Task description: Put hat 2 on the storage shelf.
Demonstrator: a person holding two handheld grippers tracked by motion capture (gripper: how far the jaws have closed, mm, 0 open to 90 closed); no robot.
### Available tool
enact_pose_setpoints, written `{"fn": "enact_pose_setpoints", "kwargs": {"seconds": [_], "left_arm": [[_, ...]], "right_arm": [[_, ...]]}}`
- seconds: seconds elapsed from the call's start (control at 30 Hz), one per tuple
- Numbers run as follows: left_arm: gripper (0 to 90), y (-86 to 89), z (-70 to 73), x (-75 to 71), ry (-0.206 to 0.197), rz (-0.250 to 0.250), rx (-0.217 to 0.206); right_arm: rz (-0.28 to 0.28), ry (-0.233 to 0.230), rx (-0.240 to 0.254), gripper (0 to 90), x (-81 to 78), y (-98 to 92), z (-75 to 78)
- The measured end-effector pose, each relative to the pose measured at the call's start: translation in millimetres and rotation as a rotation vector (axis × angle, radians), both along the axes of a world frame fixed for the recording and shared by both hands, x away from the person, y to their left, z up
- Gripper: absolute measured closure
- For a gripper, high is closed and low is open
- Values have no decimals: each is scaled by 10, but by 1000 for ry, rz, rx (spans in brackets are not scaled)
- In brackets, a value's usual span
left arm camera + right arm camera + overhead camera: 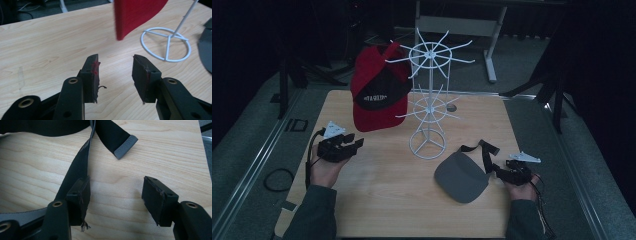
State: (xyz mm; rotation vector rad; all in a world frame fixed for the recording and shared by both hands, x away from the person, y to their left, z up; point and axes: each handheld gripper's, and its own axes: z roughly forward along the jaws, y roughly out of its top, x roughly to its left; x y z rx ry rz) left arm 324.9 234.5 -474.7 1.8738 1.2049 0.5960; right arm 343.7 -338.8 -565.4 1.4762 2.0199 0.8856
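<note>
Two pairs of tongs, both mine, both holding nothing.

Item: right gripper (501, 170), jaws wide, low over the table (382, 200) just beside the black strap (75, 167) of the grey visor (462, 176). The visor lies flat near the table's right front, its straps trailing toward my right hand. In the right gripper view the strap runs beside one jaw, not between the two. My judgement: shift across until the strap sits between the pads, then close on the flat of the webbing, not its grey tip (126, 147).

Item: left gripper (353, 146), jaws partly apart, over bare wood at the left front.

Item: white wire rack (428, 95), mid-table, ring base close to the visor; its spokes may snag a lifted strap.

Item: red cap (378, 87) hung on the rack's left side, peak hanging down.
</note>
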Motion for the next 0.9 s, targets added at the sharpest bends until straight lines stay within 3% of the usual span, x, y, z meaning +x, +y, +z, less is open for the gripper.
{"fn": "enact_pose_setpoints", "kwargs": {"seconds": [0.2, 0.33, 0.6, 0.9], "left_arm": [[572, 24, -62, -2, 5, 19, -16], [571, 6, -103, 7, 12, 20, -14], [555, -33, -159, 0, 12, 33, 18], [553, -33, -257, -28, 32, 41, 0]], "right_arm": [[-23, 15, 11, 493, 14, -10, 31], [-23, -13, 13, 517, 21, 9, 102], [11, -37, 16, 546, 74, 81, 193], [26, -45, 7, 547, 171, 127, 241]]}}
